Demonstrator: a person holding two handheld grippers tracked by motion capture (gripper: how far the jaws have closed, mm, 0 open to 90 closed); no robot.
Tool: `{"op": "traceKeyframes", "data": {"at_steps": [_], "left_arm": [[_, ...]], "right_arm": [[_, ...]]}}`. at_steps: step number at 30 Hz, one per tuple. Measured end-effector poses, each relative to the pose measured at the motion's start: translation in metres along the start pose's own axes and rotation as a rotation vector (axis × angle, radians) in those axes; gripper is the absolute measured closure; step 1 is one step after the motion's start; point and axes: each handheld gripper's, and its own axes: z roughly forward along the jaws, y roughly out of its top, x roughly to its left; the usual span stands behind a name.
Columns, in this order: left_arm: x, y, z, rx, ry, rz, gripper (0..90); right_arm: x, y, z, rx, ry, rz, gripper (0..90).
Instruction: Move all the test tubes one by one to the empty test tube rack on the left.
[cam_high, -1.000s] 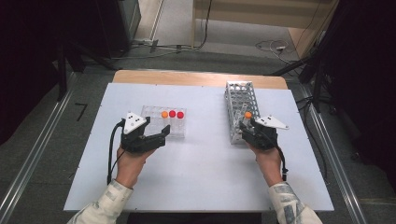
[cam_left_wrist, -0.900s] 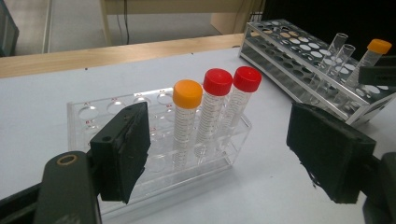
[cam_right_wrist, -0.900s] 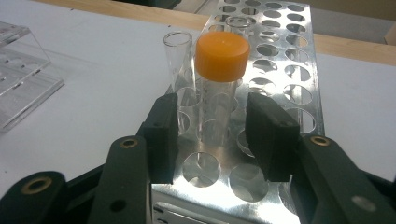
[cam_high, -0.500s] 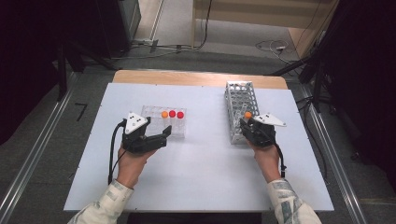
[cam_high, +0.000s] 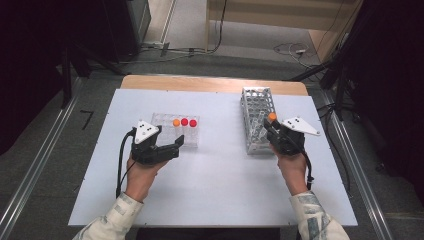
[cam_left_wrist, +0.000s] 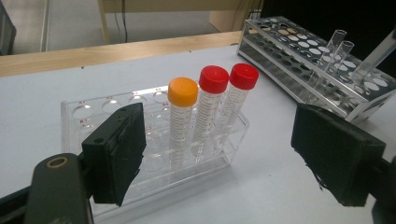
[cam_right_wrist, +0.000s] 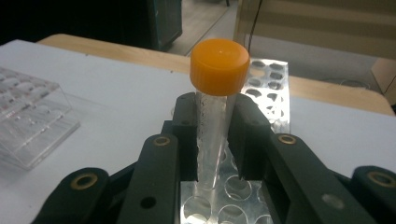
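Note:
My right gripper (cam_high: 270, 128) (cam_right_wrist: 213, 114) is shut on a clear tube with an orange cap (cam_high: 272, 116) (cam_right_wrist: 219, 65). Its jaws have just been closing on the tube. The tube stands upright, its lower end at a hole of the metal rack (cam_high: 257, 105) (cam_right_wrist: 271, 79). My left gripper (cam_high: 177, 146) (cam_left_wrist: 219, 158) is open, just in front of the clear plastic rack (cam_high: 162, 120) (cam_left_wrist: 93, 109). That rack holds one orange-capped tube (cam_left_wrist: 182, 91) and two red-capped tubes (cam_left_wrist: 214, 78). Nothing sits between the left jaws.
Two uncapped clear tubes (cam_left_wrist: 338, 39) lean in the metal rack. The white table top (cam_high: 220, 185) ends at a wooden strip (cam_high: 210, 84) at the back. Cables lie on the floor beyond.
The right jaws have closed on the orange-capped tube, and the right hand has risen a little with it. The left hand has stayed where it was.

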Motion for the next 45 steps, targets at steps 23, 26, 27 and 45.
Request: {"op": "traceKeyframes", "data": {"at_steps": [23, 26, 27, 45], "left_arm": [[-0.006, 0.001, -0.003, 0.0, -0.028, 0.002, 18.5], [-0.008, 0.001, -0.004, 0.001, -0.043, 0.0, 19.1], [-0.009, 0.001, -0.004, 0.002, -0.048, 0.002, 19.2], [-0.041, 0.001, -0.004, 0.021, -0.166, 0.076, 25.8]], "right_arm": [[0.038, 0.005, -0.024, 0.015, 0.216, -0.042, 71.0], [0.05, 0.001, -0.022, 0.03, 0.25, -0.058, 71.0], [0.054, -0.001, -0.02, 0.031, 0.263, -0.069, 71.0], [0.12, -0.025, 0.001, 0.112, 0.407, -0.164, 71.1]]}}
